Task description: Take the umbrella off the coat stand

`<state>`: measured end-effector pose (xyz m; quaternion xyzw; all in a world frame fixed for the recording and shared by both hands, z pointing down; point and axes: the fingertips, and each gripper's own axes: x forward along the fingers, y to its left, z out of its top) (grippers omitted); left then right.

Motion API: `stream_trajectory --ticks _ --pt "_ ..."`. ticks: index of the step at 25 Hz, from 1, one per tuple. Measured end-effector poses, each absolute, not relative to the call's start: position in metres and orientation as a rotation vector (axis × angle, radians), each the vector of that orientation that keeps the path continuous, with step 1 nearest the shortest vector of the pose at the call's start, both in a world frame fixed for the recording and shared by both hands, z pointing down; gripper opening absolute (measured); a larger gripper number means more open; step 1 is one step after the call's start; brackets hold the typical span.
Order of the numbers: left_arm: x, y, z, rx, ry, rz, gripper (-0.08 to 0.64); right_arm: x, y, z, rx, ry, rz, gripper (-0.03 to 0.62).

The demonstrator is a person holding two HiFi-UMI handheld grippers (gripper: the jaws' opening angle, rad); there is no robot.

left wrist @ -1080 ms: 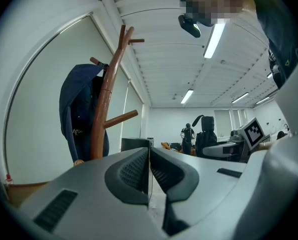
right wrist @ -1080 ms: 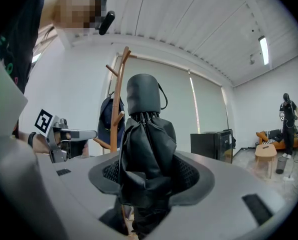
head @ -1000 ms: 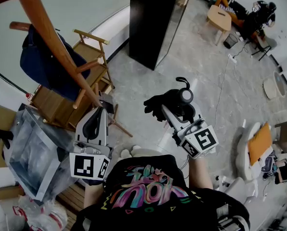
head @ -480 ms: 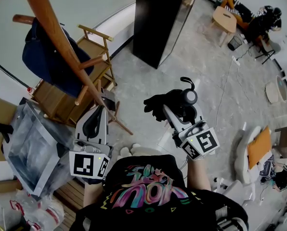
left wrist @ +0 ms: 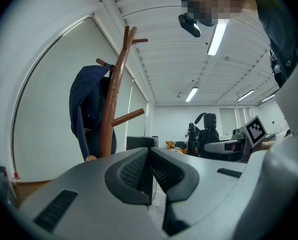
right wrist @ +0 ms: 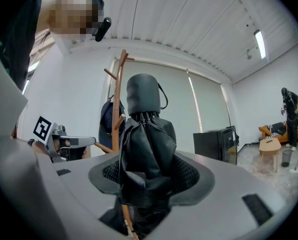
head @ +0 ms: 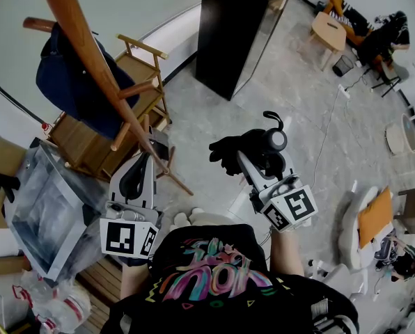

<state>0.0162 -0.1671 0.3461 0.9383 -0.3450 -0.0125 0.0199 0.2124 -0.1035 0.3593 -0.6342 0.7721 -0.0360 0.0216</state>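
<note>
Grey plastic left gripper (left wrist: 149, 156) points level, jaws pressed together with nothing inside — grey plastic right gripper (right wrist: 148, 171), level too, squeezes a folded black umbrella (right wrist: 144, 134)

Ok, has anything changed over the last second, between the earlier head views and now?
Nothing was taken hold of or let go, and neither gripper visibly moved. The right gripper stays shut on the folded black umbrella, which is off the coat stand. The left gripper stays shut with nothing between its jaws. Only the head view itself drifted slightly.
</note>
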Motion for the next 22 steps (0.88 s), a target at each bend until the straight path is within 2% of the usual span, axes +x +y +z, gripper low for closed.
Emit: stream_trajectory --ticks 22 --pt "0.0111 -0.1645 0.3499 2.926 -1.074 -0.001 0.032 0.2052 -0.1007 0.3636 -1.938 2.434 -0.132 0.255"
